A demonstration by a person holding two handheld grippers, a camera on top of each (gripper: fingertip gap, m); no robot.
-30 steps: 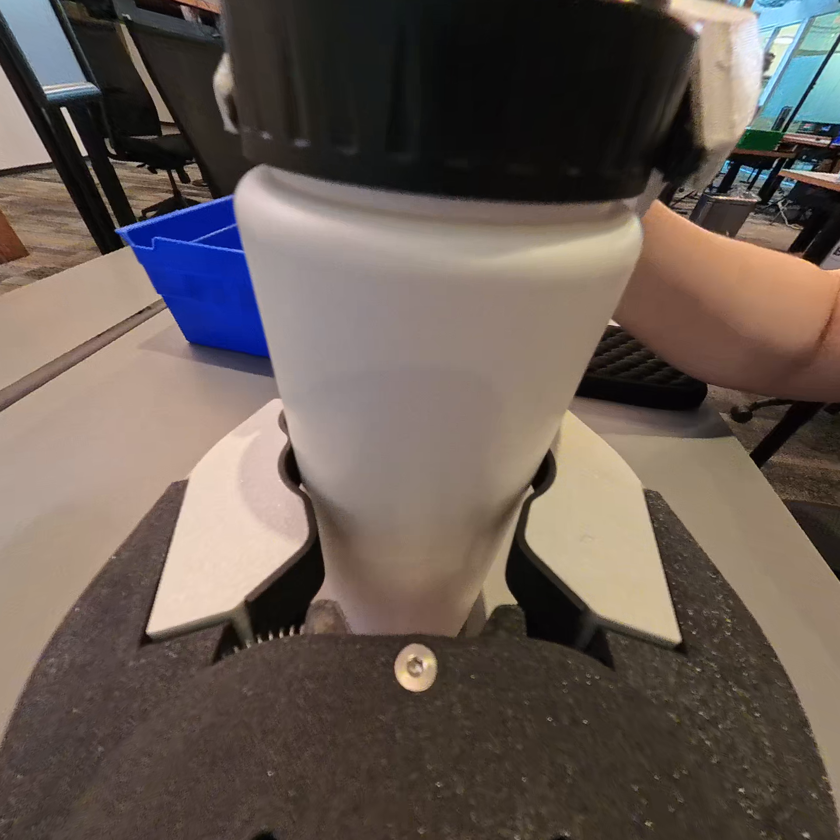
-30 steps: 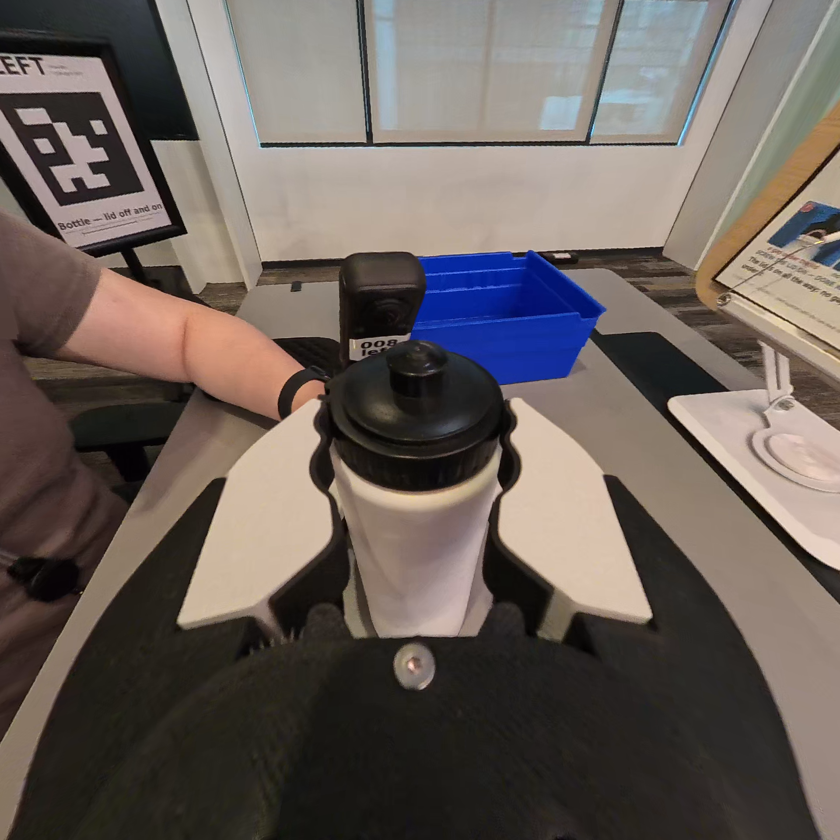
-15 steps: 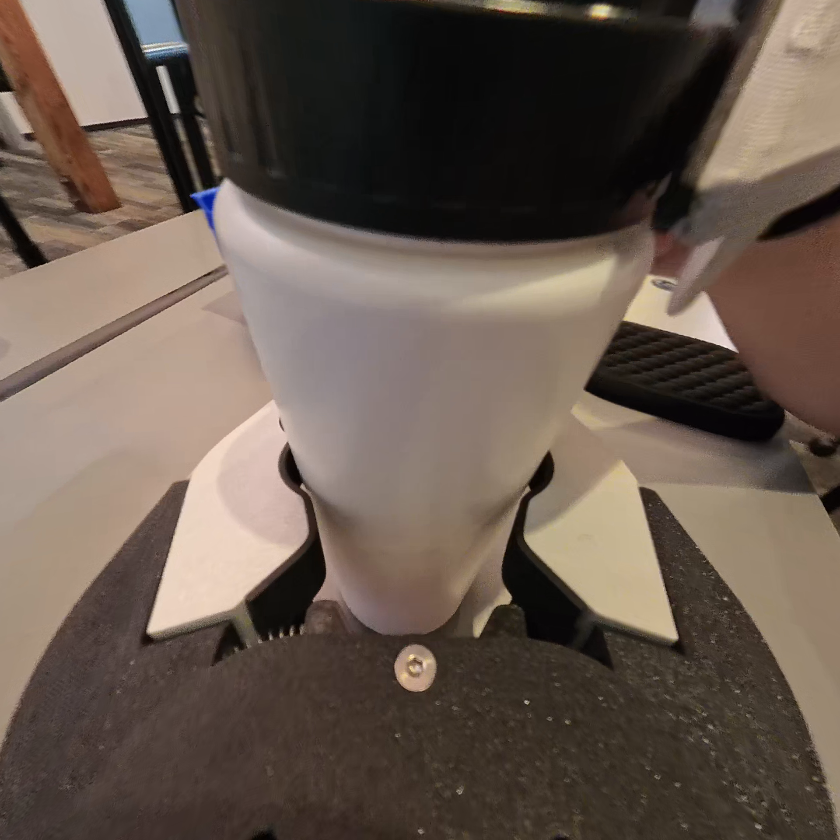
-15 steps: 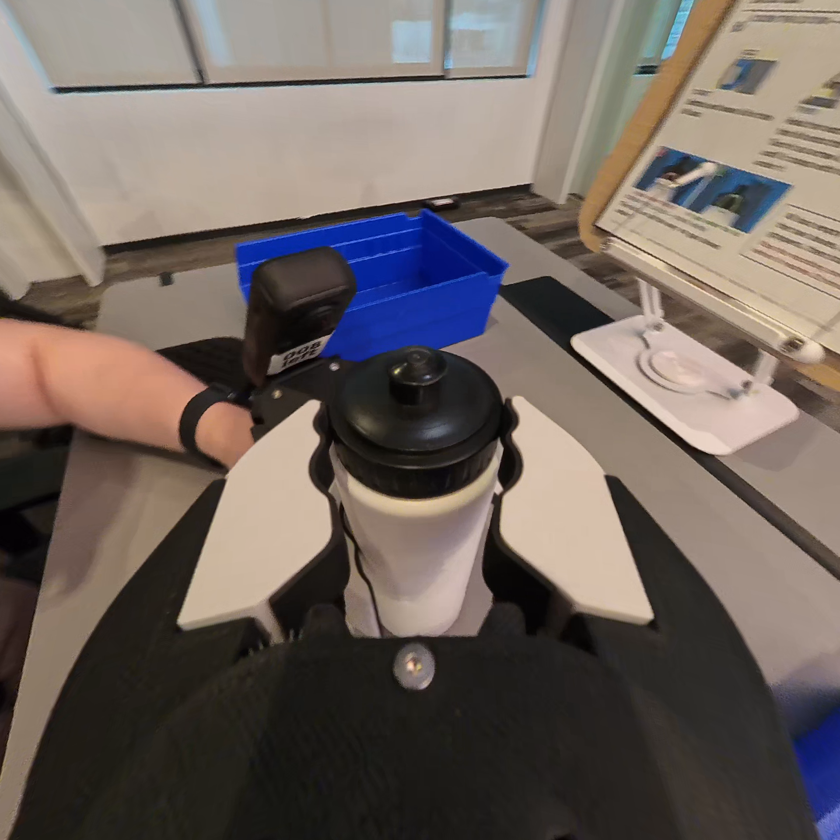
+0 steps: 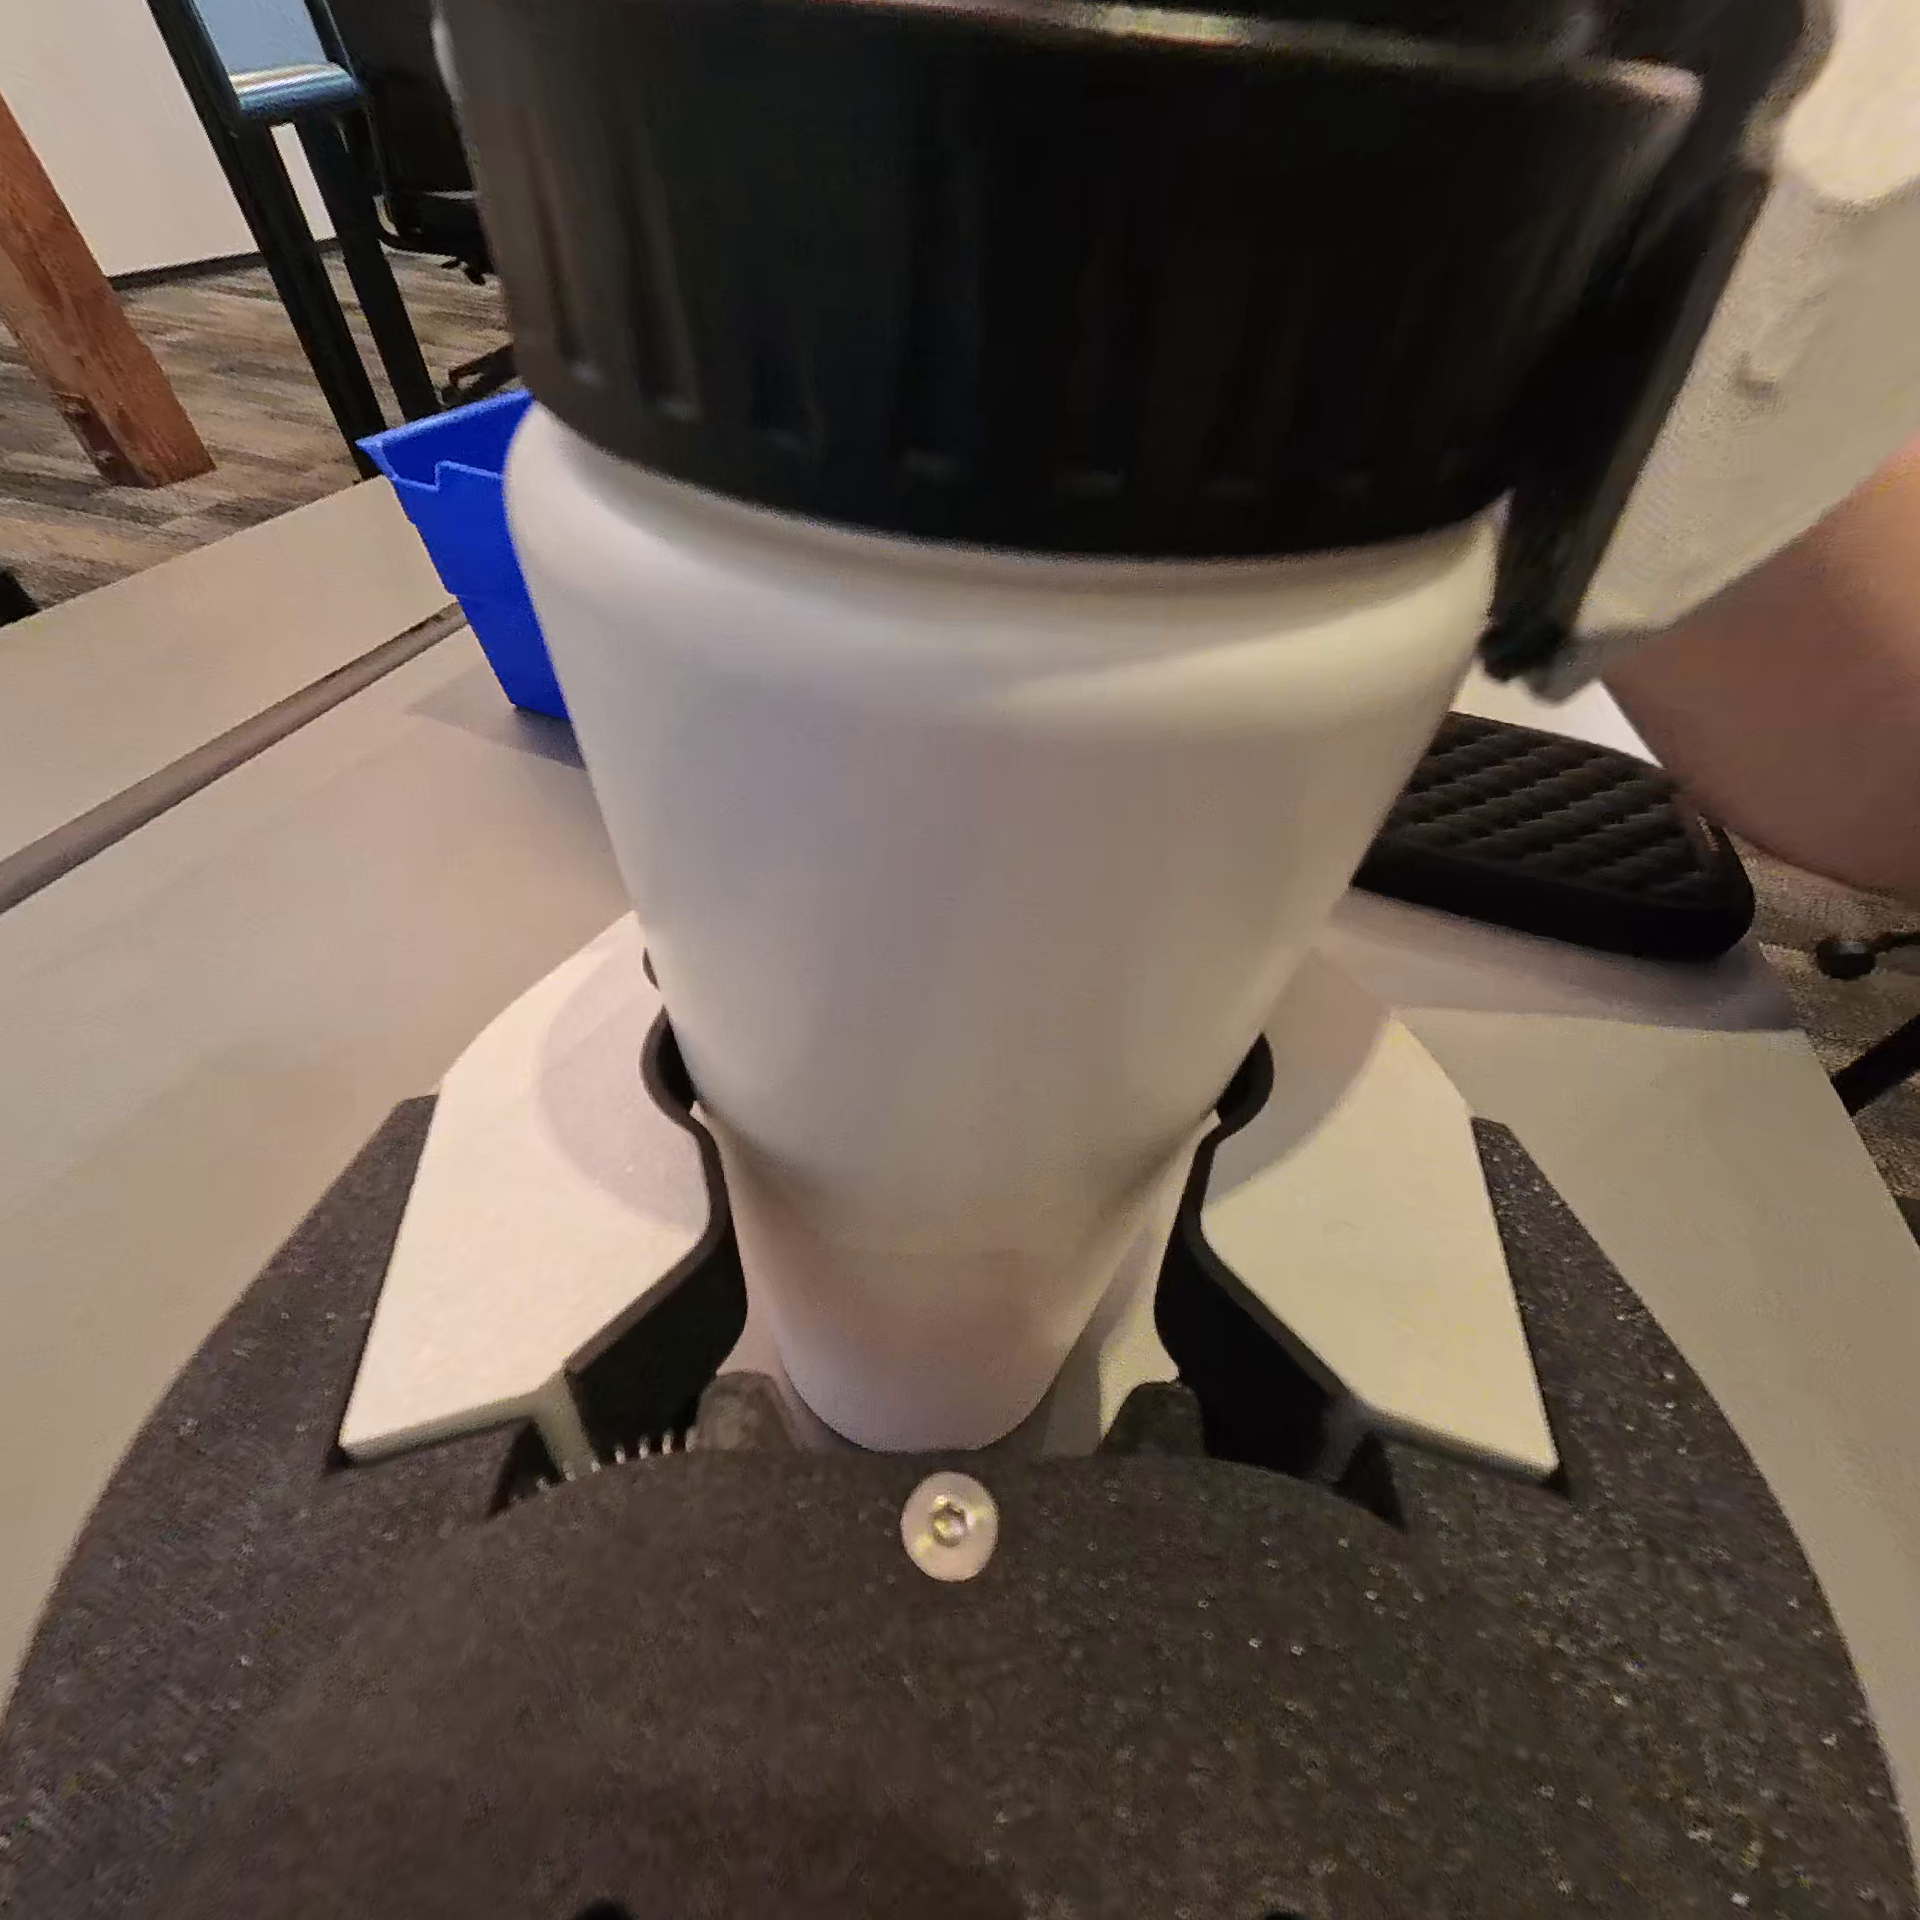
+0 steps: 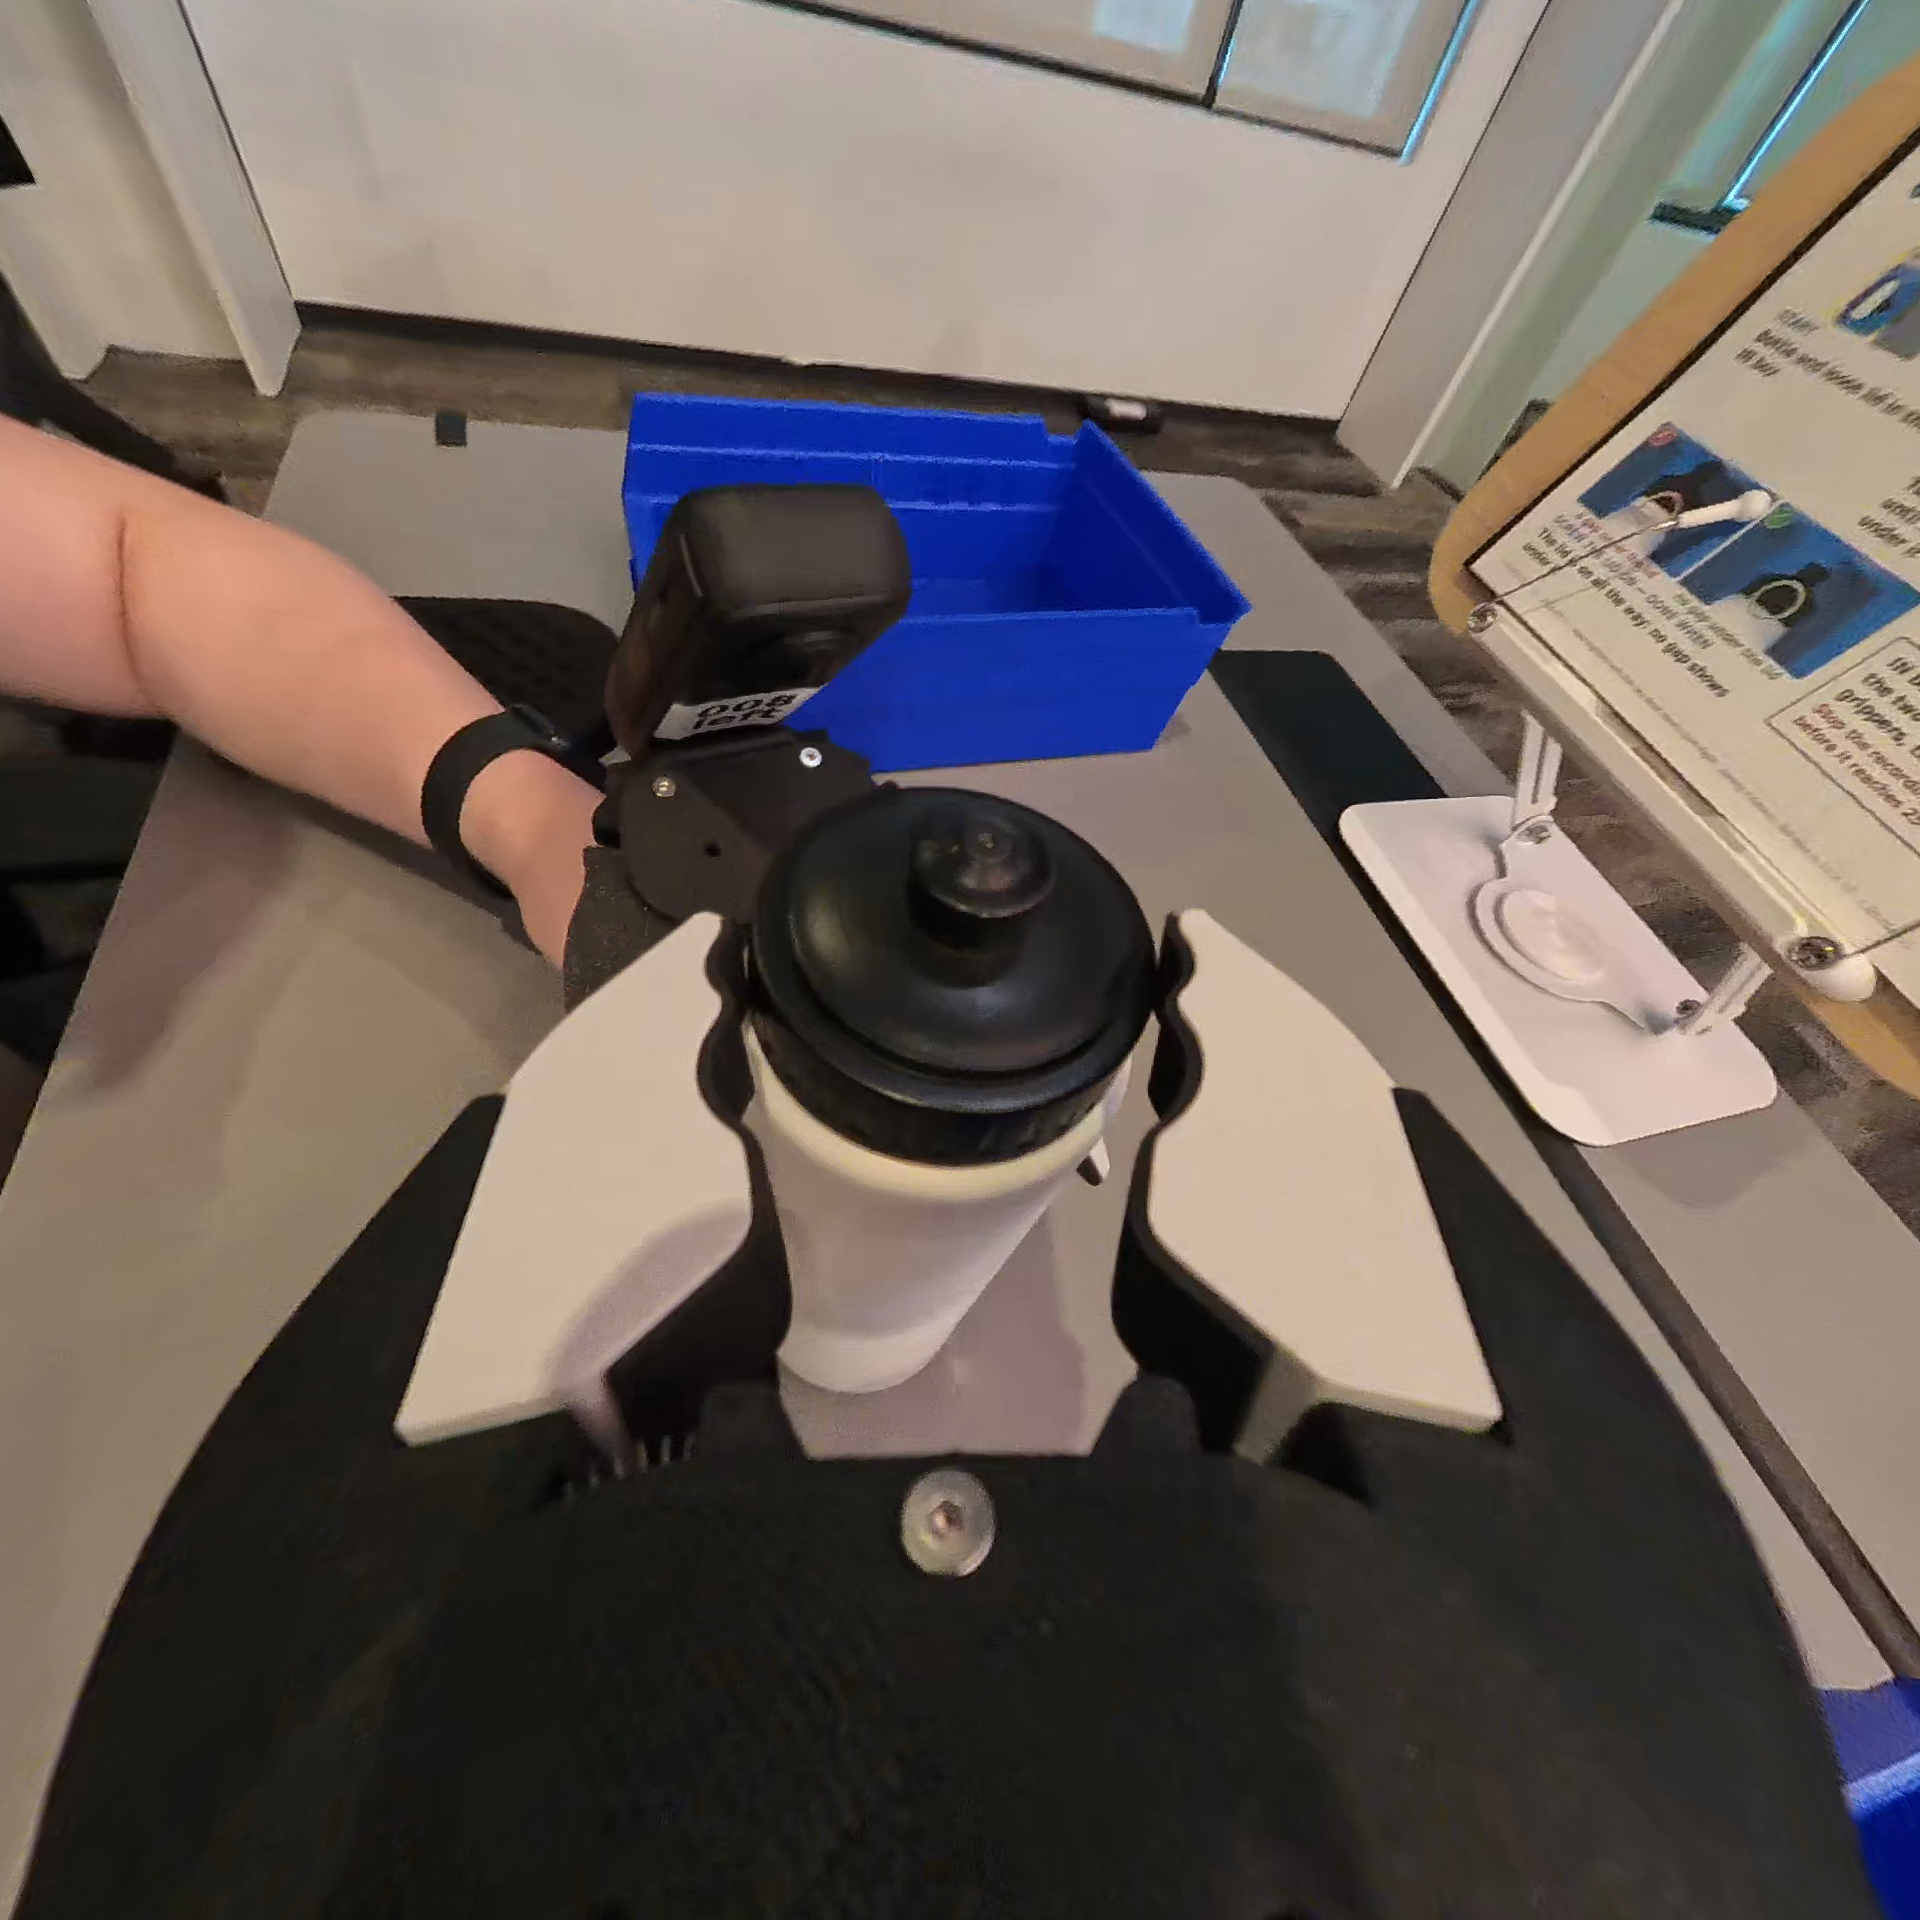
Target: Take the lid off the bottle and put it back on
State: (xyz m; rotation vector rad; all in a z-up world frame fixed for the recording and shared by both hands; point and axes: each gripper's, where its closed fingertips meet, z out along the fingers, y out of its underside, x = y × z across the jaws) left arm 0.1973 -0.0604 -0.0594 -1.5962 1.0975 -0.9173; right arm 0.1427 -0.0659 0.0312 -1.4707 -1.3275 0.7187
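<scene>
A white bottle point(image 5: 987, 831) with a black ribbed lid point(image 5: 1039, 260) stands over the grey table. My left gripper point(image 5: 961, 1049) is shut on the bottle's lower body. In the right wrist view the lid point(image 6: 935, 1029) with its black spout sits on the bottle point(image 6: 883, 1247), tilted toward the camera. My right gripper point(image 6: 945, 956) brackets the lid from both sides, its jaws slightly apart with a thin gap at the lid's right side. One of its fingers point(image 5: 1621, 364) shows beside the lid in the left wrist view. The left gripper's body and camera point(image 6: 748, 727) show behind the bottle.
A blue bin point(image 6: 987, 623) stands at the far side of the table and also shows in the left wrist view point(image 5: 468, 540). A white stand point(image 6: 1558, 987) with an instruction board is at the right. A black mat point(image 5: 1558, 831) lies beyond the bottle. A person's forearm point(image 6: 260, 644) reaches in from the left.
The right gripper has swung round the lid and tipped to look down on it, and its jaws have eased outward a little. The bottle now leans slightly in the left gripper.
</scene>
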